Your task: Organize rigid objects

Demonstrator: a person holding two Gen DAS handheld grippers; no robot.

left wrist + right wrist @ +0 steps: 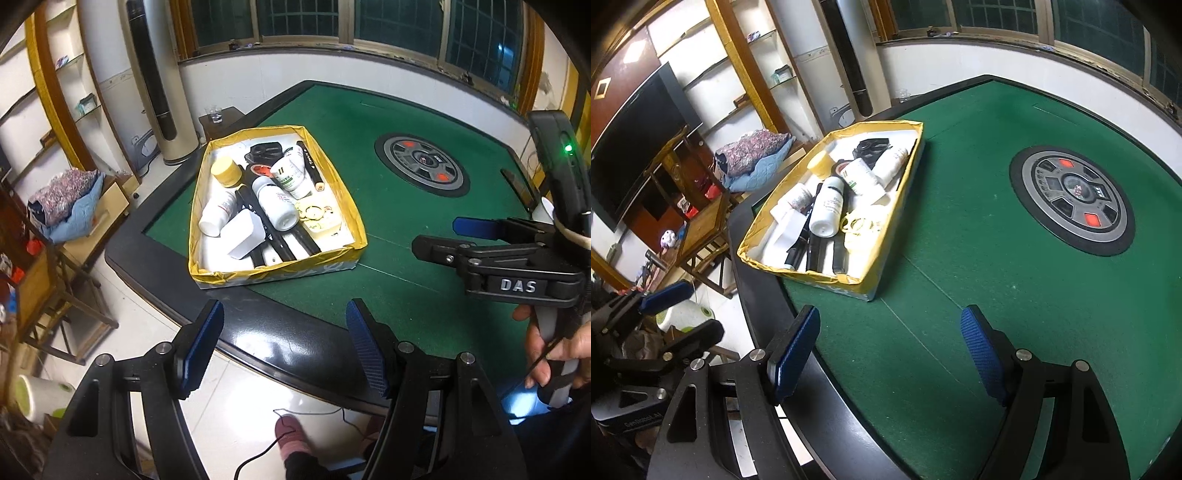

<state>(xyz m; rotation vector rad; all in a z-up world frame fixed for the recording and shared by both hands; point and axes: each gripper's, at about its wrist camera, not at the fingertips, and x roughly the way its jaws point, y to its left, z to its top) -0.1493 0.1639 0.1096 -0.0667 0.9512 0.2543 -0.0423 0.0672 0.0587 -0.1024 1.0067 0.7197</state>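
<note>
Bottles (277,203), pens and a jar lie heaped in the yellow-edged box (354,216), left of centre on the green table (406,110). Both the left gripper (284,347) and right gripper (890,350) stand open and empty, low in frame. Best approach from above. Shelves (55,74) upper left.

Green felt table (369,122) with black rim, yellow-taped box (275,275), white bottles (275,206), blue ribbed fingers (982,354)
</note>
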